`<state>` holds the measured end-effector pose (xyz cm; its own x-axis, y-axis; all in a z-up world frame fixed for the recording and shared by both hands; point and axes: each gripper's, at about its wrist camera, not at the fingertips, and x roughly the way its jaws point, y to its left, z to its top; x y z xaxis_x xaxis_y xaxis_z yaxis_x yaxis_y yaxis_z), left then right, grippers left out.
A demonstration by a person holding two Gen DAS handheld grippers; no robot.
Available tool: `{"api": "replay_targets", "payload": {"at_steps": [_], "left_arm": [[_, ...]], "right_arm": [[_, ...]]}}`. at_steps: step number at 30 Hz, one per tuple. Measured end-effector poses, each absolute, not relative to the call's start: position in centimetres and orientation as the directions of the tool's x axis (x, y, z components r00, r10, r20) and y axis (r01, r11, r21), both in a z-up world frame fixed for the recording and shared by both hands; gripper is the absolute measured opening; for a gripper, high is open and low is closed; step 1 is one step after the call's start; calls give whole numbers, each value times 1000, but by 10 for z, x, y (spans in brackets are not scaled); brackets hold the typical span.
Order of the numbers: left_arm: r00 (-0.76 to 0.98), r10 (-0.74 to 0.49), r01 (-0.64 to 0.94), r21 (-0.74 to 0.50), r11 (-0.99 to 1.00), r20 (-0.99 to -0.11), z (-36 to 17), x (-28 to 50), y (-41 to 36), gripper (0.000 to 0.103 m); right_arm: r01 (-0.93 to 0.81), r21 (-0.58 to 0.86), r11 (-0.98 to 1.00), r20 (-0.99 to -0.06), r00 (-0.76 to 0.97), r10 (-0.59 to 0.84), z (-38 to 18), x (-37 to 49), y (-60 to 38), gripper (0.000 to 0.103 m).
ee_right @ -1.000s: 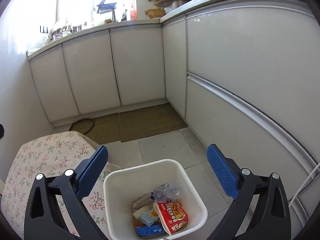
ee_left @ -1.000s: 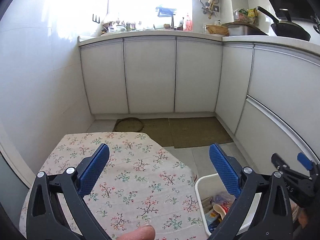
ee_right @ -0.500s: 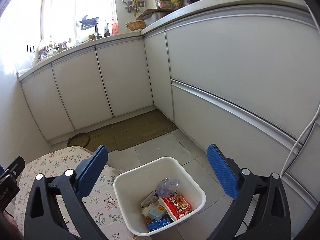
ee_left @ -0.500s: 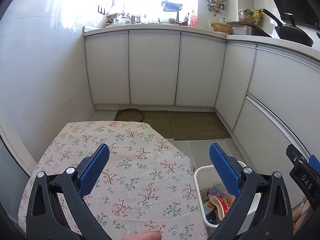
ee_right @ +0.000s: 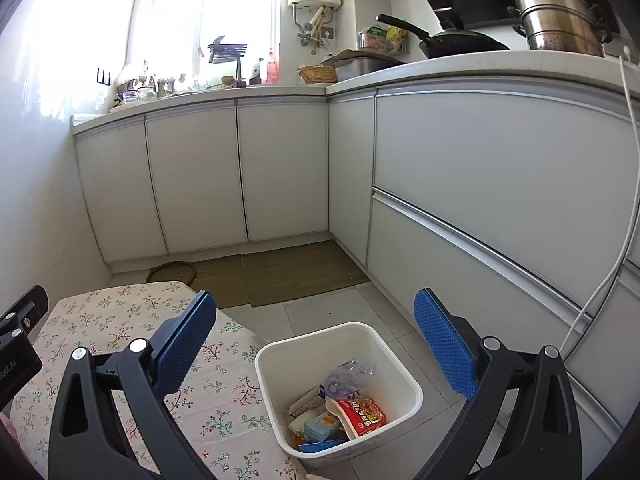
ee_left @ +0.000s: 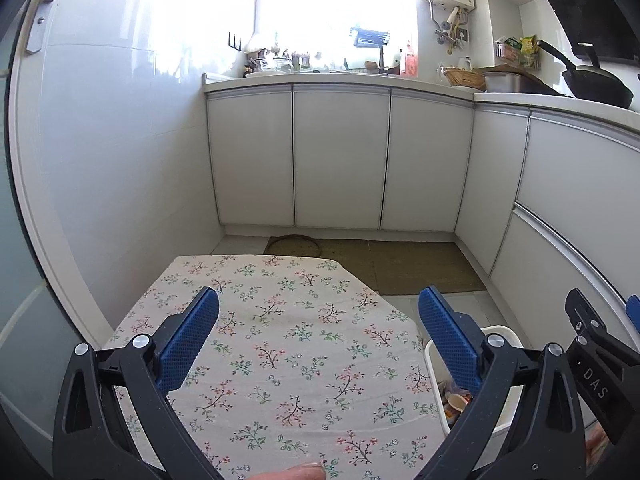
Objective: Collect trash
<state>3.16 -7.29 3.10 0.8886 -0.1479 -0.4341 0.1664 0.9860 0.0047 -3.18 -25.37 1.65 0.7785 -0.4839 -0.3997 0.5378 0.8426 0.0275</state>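
Note:
A white square trash bin [ee_right: 394,356] stands on the floor beside a table with a floral cloth [ee_right: 120,320]. It holds a red snack packet [ee_right: 362,416], a crushed clear bottle [ee_right: 350,374] and small boxes. My right gripper [ee_right: 316,344] is open and empty, high above the bin. My left gripper [ee_left: 318,340] is open and empty above the floral cloth [ee_left: 280,344]. The bin shows partly in the left wrist view [ee_left: 502,332], behind the right finger. No trash lies on the cloth.
White kitchen cabinets [ee_left: 340,160] run along the back and right. Brown mats [ee_right: 280,276] lie on the tiled floor. A wok [ee_right: 460,46] and a steel pot [ee_right: 560,20] stand on the counter. A white cable [ee_right: 624,240] hangs at right. The other gripper [ee_left: 596,360] shows at right.
Both grippers have risen and tilted up, so more of the cabinets and counter shows. The bin sits lower in the right wrist view. Both stay open.

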Motion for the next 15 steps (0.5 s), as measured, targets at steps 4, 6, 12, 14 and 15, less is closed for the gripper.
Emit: {"api": "replay_targets", "payload": {"at_steps": [4, 6, 12, 14, 15], "left_arm": [[883, -142, 157, -3, 988, -447, 30, 33, -66, 96], [881, -139, 153, -5, 988, -453, 30, 34, -65, 96], [880, -133, 150, 2, 989, -456, 28, 35, -66, 96], [879, -134, 151, 2, 988, -459, 27, 36, -66, 96], [878, -134, 152, 1, 988, -460, 26, 36, -67, 96]], "right_arm": [[525, 4, 851, -383, 787, -483, 17, -31, -242, 96], [517, 1, 856, -382, 791, -477, 17, -30, -239, 96], [511, -3, 860, -379, 795, -474, 16, -29, -239, 96], [509, -5, 861, -380, 795, -472, 15, -28, -239, 96], [509, -4, 861, -382, 795, -472, 15, -28, -240, 96]]}}
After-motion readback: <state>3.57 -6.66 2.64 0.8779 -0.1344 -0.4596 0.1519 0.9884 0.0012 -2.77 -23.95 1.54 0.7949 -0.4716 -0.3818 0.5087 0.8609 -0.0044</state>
